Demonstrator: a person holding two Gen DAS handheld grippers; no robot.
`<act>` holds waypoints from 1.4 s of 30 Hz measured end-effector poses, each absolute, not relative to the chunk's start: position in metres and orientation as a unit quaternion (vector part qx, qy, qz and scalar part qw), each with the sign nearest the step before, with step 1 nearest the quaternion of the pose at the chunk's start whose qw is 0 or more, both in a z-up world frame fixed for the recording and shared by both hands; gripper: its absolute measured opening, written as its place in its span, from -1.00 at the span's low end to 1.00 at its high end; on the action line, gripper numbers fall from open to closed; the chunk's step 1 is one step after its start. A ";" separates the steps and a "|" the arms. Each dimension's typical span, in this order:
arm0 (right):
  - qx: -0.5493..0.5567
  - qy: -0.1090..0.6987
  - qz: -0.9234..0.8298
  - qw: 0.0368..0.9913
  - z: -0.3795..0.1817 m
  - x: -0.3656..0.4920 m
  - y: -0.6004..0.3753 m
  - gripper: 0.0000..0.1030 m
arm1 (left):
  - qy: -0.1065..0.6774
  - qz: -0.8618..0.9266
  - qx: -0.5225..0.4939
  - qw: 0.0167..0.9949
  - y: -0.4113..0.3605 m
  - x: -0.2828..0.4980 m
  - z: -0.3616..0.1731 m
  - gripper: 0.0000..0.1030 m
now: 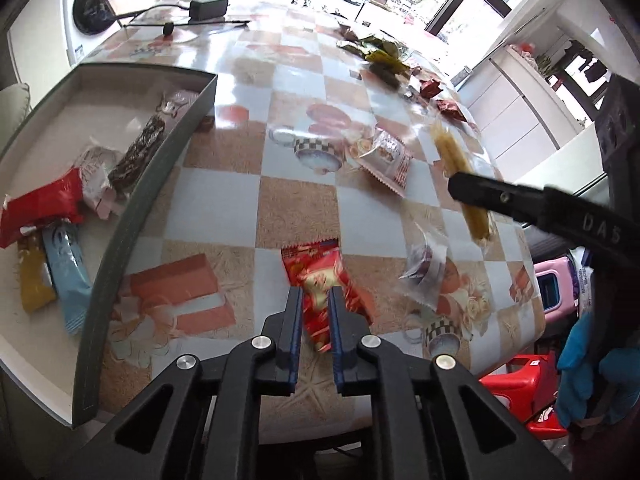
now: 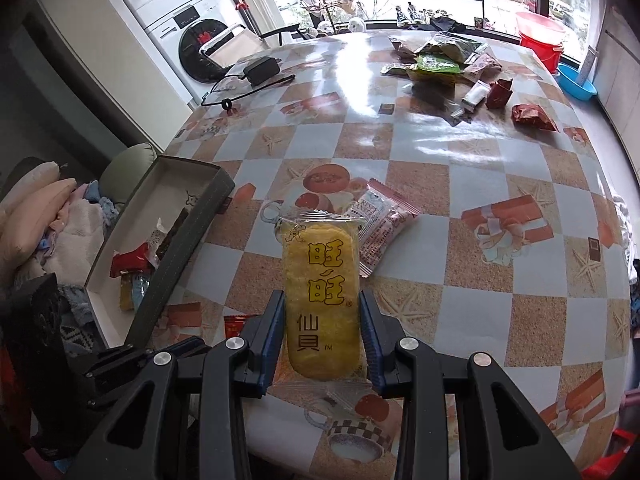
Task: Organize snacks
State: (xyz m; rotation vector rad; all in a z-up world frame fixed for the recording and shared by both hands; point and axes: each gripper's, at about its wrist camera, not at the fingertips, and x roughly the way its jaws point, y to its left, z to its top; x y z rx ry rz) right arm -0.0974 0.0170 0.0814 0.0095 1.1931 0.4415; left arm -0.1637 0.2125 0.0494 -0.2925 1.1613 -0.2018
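Right gripper (image 2: 322,320) jaws closed on a yellow rice cracker pack (image 2: 320,300), clear wrapper, held flat-face up above the table (image 2: 500,168); in the left wrist view the same pack (image 1: 464,176) shows edge-on, pinched by the right gripper (image 1: 472,192) over the table's right side. Left gripper (image 1: 314,300) jaws narrow, clamped on a red snack packet (image 1: 320,280), its far end sticking out past the fingertips; can't tell whether it's lifted or touching the table. Grey tray (image 1: 160,184) at the table's left edge holds a red packet (image 1: 40,208), a light blue stick pack (image 1: 68,272), a yellow pack (image 1: 34,280), a dark chocolate bar (image 1: 138,152) and pinkish white wrappers (image 1: 96,184). Loose on the table: pink-white cookie pack (image 1: 390,160) near the centre, clear-wrapped purple snack (image 1: 424,268) just right of the left gripper. Pile of green and brown packets (image 2: 440,60) at the far side, two dark red packets (image 2: 532,118) near it. Black power adapter (image 2: 262,70) with cable at the far left
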 end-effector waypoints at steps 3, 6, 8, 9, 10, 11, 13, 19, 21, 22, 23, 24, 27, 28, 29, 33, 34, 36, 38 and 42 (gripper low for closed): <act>0.012 0.562 0.209 0.800 0.079 -0.094 0.021 -0.27 | 0.561 -0.079 -0.124 0.815 0.210 -0.162 0.042 -0.69; 0.004 0.563 0.206 0.801 0.077 -0.097 0.020 -0.27 | 0.579 -0.081 -0.142 0.799 0.206 -0.157 0.034 0.00; 0.003 0.563 0.205 0.801 0.076 -0.099 0.017 -0.27 | 0.577 -0.074 -0.163 0.797 0.203 -0.154 0.033 0.37; 0.002 0.562 0.204 0.802 0.076 -0.100 0.015 -0.27 | 0.574 -0.068 -0.167 0.799 0.201 -0.151 0.033 0.44; 0.001 0.561 0.202 0.803 0.076 -0.101 0.013 -0.27 | 0.574 -0.058 -0.165 0.800 0.198 -0.149 0.033 0.46; 0.003 0.560 0.201 0.804 0.077 -0.102 0.010 -0.27 | 0.578 -0.044 -0.159 0.799 0.194 -0.144 0.031 0.48; 0.010 0.559 0.199 0.805 0.077 -0.102 0.003 -0.27 | 0.592 -0.026 -0.142 0.793 0.187 -0.137 0.023 0.49; 0.029 0.553 0.197 0.809 0.077 -0.104 -0.011 -0.27 | 0.567 -0.002 -0.038 0.823 0.162 -0.140 0.020 -0.34; 0.032 0.553 0.199 0.809 0.077 -0.103 -0.012 -0.27 | 0.565 -0.023 -0.050 0.824 0.164 -0.142 0.019 -0.39; 0.033 0.553 0.199 0.808 0.076 -0.103 -0.013 -0.27 | 0.564 -0.035 -0.064 0.823 0.167 -0.142 0.019 -0.40; 0.033 0.553 0.199 0.808 0.076 -0.102 -0.013 -0.27 | 0.559 -0.048 -0.082 0.824 0.171 -0.143 0.020 -0.51; 0.033 0.553 0.200 0.808 0.076 -0.102 -0.012 -0.27 | 0.551 -0.057 -0.097 0.827 0.176 -0.145 0.022 -0.52; 0.034 0.550 0.202 0.809 0.078 -0.102 -0.012 -0.27 | 0.542 -0.075 -0.128 0.827 0.187 -0.145 0.030 -0.55; 0.033 0.550 0.203 0.810 0.079 -0.102 -0.010 -0.27 | 0.538 -0.078 -0.130 0.829 0.190 -0.144 0.032 -0.55; 0.031 0.550 0.203 0.810 0.080 -0.102 -0.009 -0.27 | 0.531 -0.082 -0.133 0.833 0.194 -0.146 0.036 -0.56; 0.021 0.551 0.205 0.809 0.079 -0.099 0.002 -0.27 | 0.524 -0.094 -0.142 0.835 0.202 -0.146 0.046 -0.56; 0.022 0.553 0.204 0.808 0.079 -0.098 0.004 -0.27 | 0.523 -0.098 -0.142 0.835 0.203 -0.146 0.047 -0.56; 0.025 0.557 0.206 0.805 0.078 -0.096 0.008 -0.27 | 0.523 -0.099 -0.140 0.835 0.205 -0.147 0.049 -0.56; 0.020 0.557 0.205 0.804 0.078 -0.095 0.012 -0.27 | 0.520 -0.102 -0.140 0.836 0.210 -0.147 0.056 -0.55; 0.008 0.556 0.218 0.802 0.085 -0.091 0.029 -0.27 | 0.488 -0.089 -0.137 0.857 0.230 -0.154 0.081 -0.55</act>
